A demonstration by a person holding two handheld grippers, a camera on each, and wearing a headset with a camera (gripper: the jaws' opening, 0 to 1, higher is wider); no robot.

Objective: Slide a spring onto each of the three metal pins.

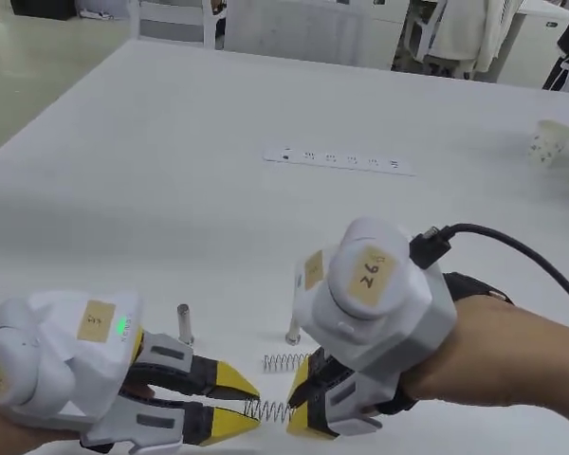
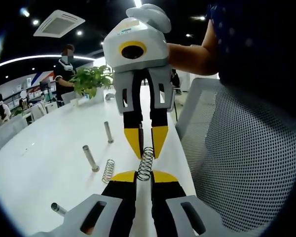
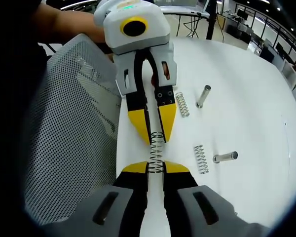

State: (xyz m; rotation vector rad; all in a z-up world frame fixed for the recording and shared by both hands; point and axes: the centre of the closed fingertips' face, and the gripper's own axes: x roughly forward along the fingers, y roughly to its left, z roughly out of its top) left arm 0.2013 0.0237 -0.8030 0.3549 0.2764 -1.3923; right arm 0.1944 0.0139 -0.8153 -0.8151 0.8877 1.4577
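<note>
Both grippers are shut on one spring [image 1: 268,409] at the table's near edge, each on one end. My left gripper [image 1: 247,406] comes in from the left and my right gripper [image 1: 299,403] from the right. In the left gripper view the spring [image 2: 145,165] runs from my own jaws [image 2: 144,176] up to the right gripper [image 2: 147,143]. The right gripper view shows the same spring [image 3: 156,150] between my gripper [image 3: 156,168] and the left gripper [image 3: 153,131]. Bare metal pins [image 1: 184,324] [image 1: 293,332] stand just beyond. A loose spring [image 1: 284,361] lies near them.
A white power strip [image 1: 339,159] lies mid-table and a paper cup [image 1: 550,142] sits at the far right. A black cable [image 1: 512,248] runs off the right gripper. A grey mesh chair [image 2: 237,148] stands beside the table edge. Another loose spring [image 3: 181,104] lies by a pin [image 3: 203,96].
</note>
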